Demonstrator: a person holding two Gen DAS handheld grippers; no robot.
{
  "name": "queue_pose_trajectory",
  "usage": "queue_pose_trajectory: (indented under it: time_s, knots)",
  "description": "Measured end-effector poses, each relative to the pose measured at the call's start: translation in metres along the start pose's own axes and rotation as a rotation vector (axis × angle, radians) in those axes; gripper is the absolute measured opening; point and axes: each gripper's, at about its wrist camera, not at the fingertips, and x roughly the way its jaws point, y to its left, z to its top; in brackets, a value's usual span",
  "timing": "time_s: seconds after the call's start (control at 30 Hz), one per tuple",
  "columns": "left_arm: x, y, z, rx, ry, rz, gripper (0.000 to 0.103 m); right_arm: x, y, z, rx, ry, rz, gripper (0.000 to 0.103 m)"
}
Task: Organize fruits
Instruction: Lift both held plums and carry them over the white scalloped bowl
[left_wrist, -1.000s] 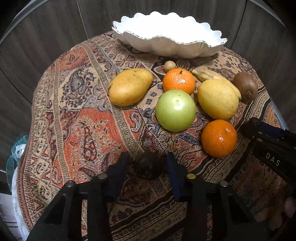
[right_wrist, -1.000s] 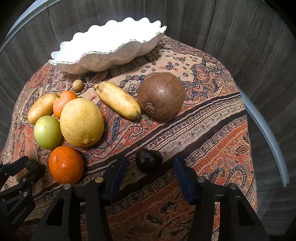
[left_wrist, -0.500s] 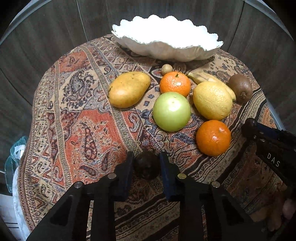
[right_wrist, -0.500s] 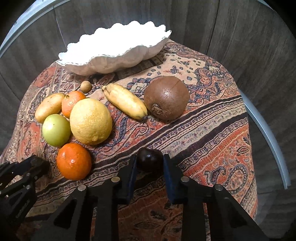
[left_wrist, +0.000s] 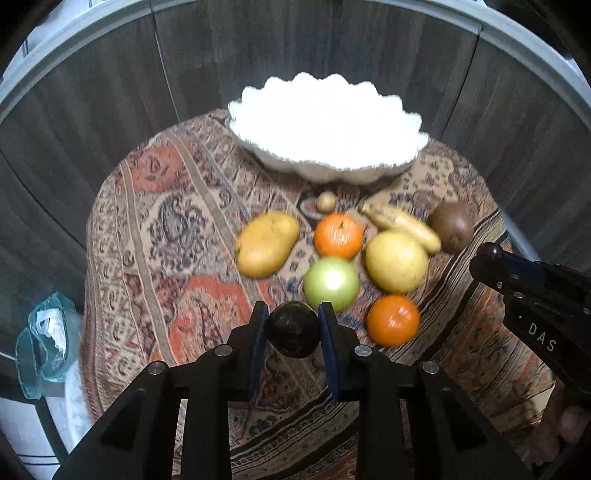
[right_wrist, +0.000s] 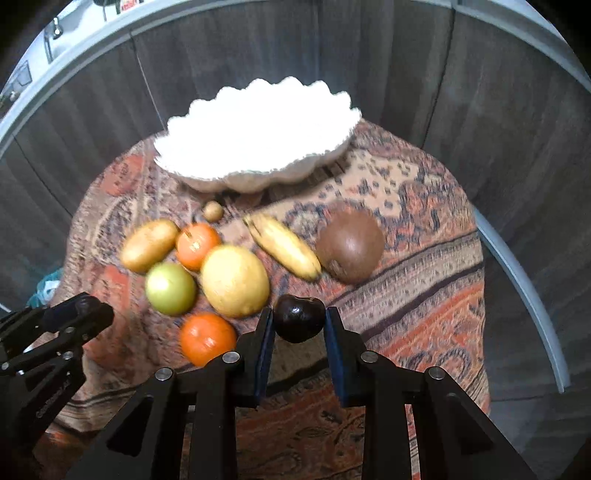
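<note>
My left gripper is shut on a small dark plum, held above the patterned cloth. My right gripper is shut on a second dark plum, also lifted off the table. A white scalloped bowl stands at the back of the table. In front of it lie a mango, two oranges, a green apple, a yellow lemon, a banana, a kiwi and a small round fruit.
The small round table is covered by a paisley cloth and backed by dark wood panels. A teal plastic bag sits on the floor at the left. The right gripper's body and a person's hand show at the right edge of the left wrist view.
Both grippers shut on their plums and rose, lifting them off the cloth. The table and the other fruits now look farther away.
</note>
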Motion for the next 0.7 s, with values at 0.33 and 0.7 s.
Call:
queue_pose_trajectory:
  time_s: [0.33,0.7]
  knots:
    - [-0.033,0.002,0.069,0.025,-0.086,-0.007,0.028,-0.031,0.003,0.07,-0.033,-0.092,-0.001,0.028]
    - [-0.033,0.004,0.125,0.034,-0.115,-0.008,0.028,-0.03,0.001,0.129,-0.043,-0.13,-0.007,0.028]
